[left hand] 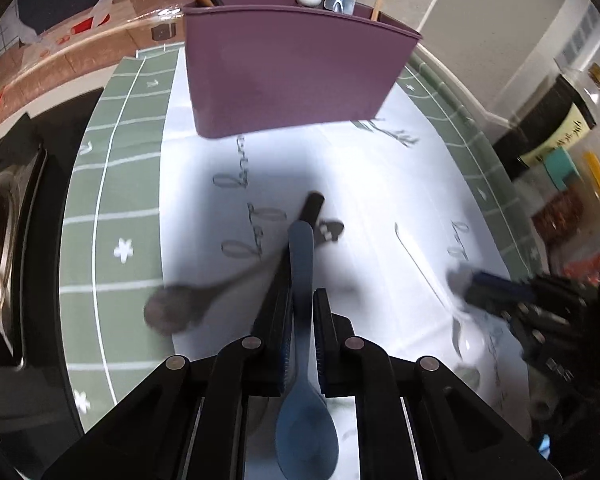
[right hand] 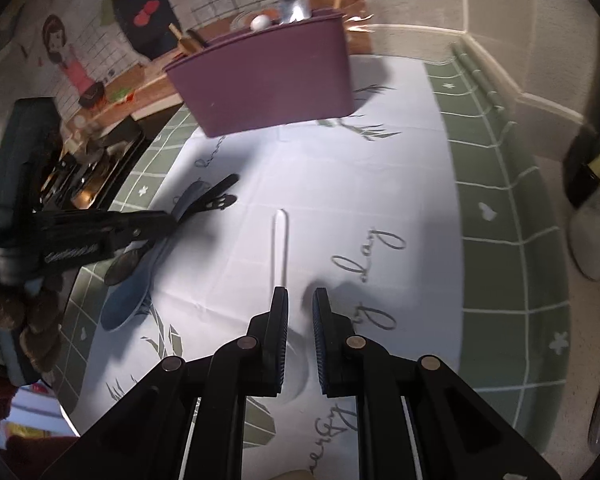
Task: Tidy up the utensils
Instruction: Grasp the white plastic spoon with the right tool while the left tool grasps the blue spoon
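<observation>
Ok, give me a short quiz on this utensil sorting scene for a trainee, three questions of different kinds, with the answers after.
1. True or false: the left gripper is closed on the blue spoon.
2. Multiple choice: the white spoon in front of the right gripper is
A. lying flat on the white cloth
B. standing in the purple holder
C. lifted off the table
3. Fill in: the dark spoon lies partly on the white cloth and partly on the ____ checked mat.

Key: 1 true; 2 A; 3 green.
</observation>
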{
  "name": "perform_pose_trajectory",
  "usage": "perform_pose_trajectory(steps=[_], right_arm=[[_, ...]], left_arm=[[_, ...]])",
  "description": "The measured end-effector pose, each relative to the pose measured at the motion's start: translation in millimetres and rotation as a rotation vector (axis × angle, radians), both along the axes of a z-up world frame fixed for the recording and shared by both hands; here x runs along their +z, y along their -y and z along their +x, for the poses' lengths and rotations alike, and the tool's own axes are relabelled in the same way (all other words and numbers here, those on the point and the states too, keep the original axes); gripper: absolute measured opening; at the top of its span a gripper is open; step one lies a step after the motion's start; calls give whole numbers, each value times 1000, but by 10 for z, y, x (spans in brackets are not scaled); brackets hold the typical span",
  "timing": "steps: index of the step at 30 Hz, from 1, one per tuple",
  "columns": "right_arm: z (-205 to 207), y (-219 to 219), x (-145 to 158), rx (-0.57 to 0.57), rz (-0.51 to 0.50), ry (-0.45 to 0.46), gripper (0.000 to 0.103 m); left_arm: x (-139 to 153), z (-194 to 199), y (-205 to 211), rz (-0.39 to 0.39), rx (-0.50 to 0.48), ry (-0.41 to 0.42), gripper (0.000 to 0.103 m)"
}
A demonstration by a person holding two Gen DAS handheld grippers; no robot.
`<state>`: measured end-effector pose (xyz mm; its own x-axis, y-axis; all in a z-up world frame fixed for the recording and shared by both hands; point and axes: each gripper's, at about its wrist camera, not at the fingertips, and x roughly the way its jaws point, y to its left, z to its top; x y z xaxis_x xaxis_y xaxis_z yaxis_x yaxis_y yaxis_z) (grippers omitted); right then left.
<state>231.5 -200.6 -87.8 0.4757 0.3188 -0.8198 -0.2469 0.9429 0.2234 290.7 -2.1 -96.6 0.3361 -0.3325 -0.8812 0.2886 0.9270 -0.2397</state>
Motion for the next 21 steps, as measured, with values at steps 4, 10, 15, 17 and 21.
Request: perform_pose_trajectory(steps=[4,10,15,17,21], right_arm=[[96,-126,-50,32,-27,-14,13],[235,-283,-68,58,-45,-18,13],[327,-377,-81,52,-77,-17,13],[340,-400,-85,48,-82,-13,13],[332,-402,-82,41,-91,-9,13]], left_arm=[[25,-111,-66,-10,9,-8,11],[86,-215,-67,-15,0,18,14],[121,-221,-33,17,-19,36,26],[104,-192,-9,24,-21,28,27],[85,-162,53,35,-27,23,28]])
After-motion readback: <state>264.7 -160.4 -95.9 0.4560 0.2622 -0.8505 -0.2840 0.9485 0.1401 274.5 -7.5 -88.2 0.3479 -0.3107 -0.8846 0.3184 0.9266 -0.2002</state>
